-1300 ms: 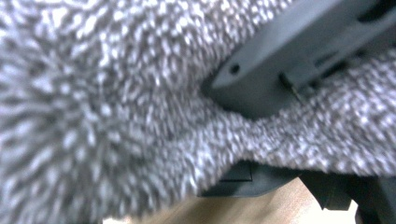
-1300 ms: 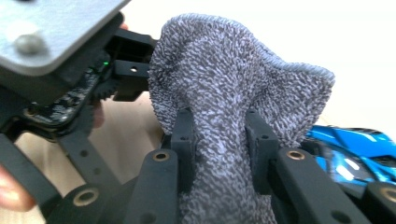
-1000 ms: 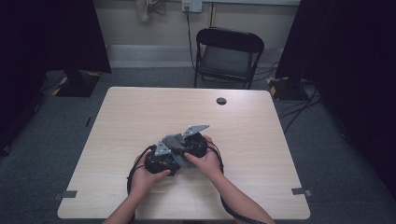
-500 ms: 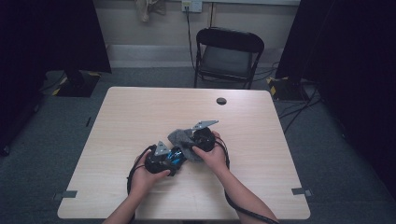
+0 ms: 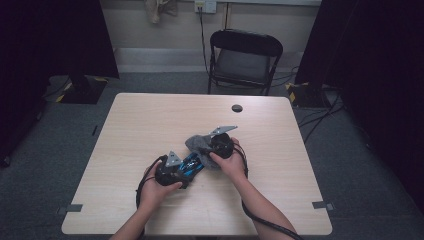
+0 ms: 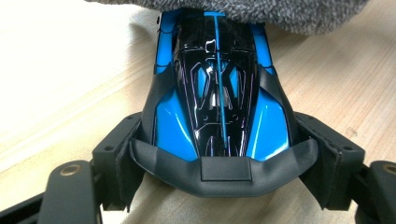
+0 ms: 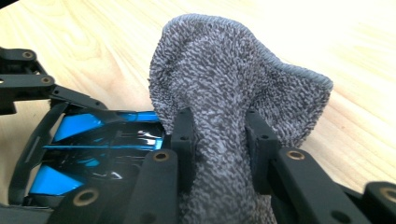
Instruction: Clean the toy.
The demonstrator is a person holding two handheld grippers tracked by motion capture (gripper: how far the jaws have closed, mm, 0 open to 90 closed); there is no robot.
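On the table (image 5: 150,115), near the person's edge, the left gripper (image 6: 224,163) clamps its two jaws on the sides of a blue and black toy car (image 6: 219,98) and has kept it in place. The right gripper (image 7: 219,135), jaws pinched on a bunched grey cloth (image 7: 233,79), has slid away from the left hand over the last second, dragging the cloth toward the car's far end. That looks like a wiping stroke almost finished along the car's roof.

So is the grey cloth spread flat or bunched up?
Bunched up: the right hand-held gripper pinches the grey cloth into a raised fold beside the toy car.
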